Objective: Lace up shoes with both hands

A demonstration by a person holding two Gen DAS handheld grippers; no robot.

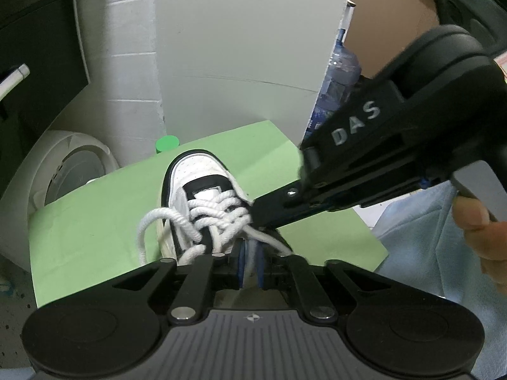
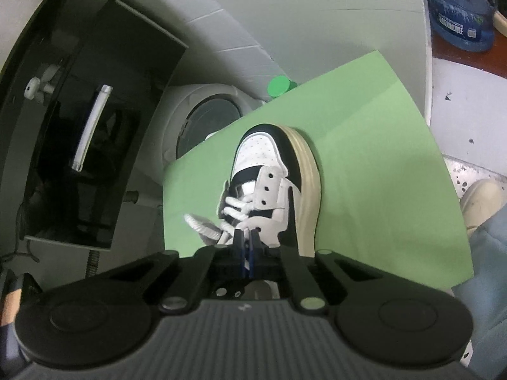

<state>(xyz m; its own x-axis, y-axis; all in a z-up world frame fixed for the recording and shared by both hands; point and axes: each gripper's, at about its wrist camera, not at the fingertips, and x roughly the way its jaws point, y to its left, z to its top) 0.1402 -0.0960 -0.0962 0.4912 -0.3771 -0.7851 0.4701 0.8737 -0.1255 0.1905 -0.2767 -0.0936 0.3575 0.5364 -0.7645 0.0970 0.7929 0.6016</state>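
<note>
A white and black sneaker (image 1: 202, 186) (image 2: 272, 164) stands on a green mat (image 1: 95, 221) (image 2: 380, 158), toe pointing away. Its thick white laces (image 1: 218, 212) (image 2: 236, 213) cross the tongue, and a loose loop (image 1: 149, 221) hangs off the shoe's left side. My left gripper (image 1: 251, 264) is shut on a lace strand that runs between its blue pads. My right gripper (image 1: 258, 220) (image 2: 246, 242) comes in from the right with its tip pressed into the lacing at the upper eyelets. Its jaws are closed, with a lace at their tip.
A green cap (image 1: 167, 143) (image 2: 279, 86) sits at the mat's far edge. A round white appliance (image 1: 73, 164) (image 2: 206, 110) and a black cabinet (image 2: 95, 126) stand on the left. A blue water bottle (image 1: 342, 72) (image 2: 459, 15) is at back right. A person's hand (image 1: 475, 221) and light blue clothing (image 1: 421, 243) are on the right.
</note>
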